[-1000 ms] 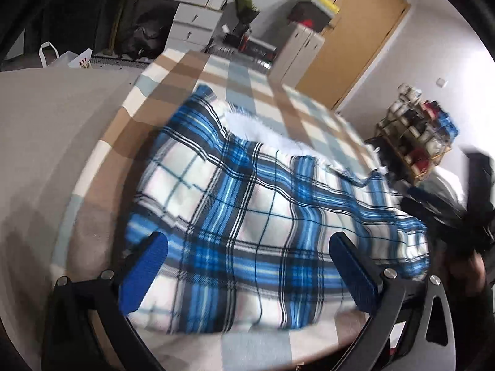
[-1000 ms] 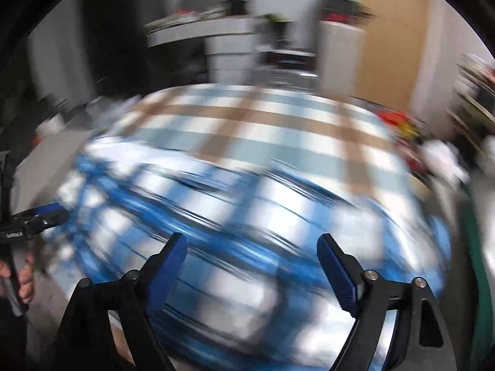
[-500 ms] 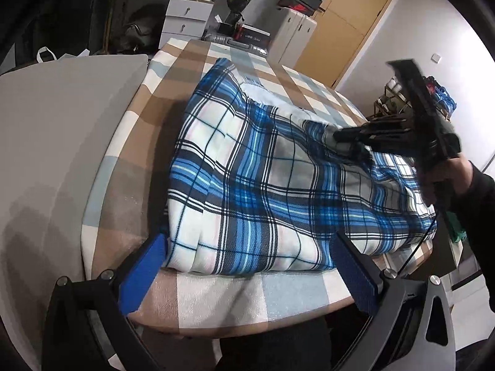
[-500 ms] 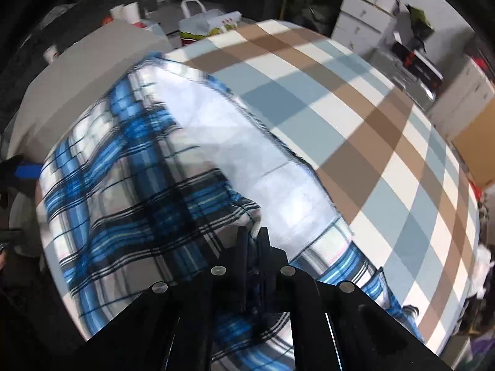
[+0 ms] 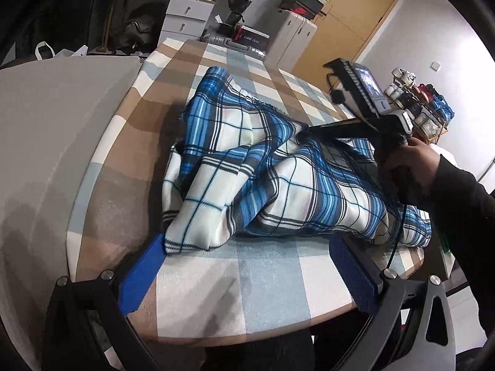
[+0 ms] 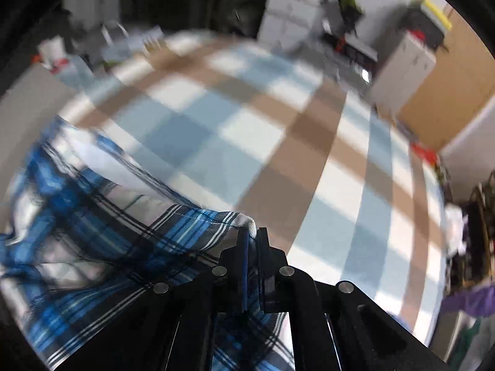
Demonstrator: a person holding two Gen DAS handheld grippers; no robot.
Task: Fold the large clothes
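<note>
Now-bunched plaid garment [image 5: 278,173] in pinched-together right tongs [image 6: 251,238]; left tongs [image 5: 247,266] wide apart, empty

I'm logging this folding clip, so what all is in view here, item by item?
blanket: one, blue-white plaid, bunched on the table's middle, one edge pinched.
tablecloth: one, tan, pale blue and white checks, covering the table.
drawers: one white set, far wall.
cabinet: one, white, beside the door.
door: one, wooden, far right.
rack: one, holding small items, right side.
left gripper: blue pads, open, at the near table edge.
right gripper: black, shut on the blanket.
</note>
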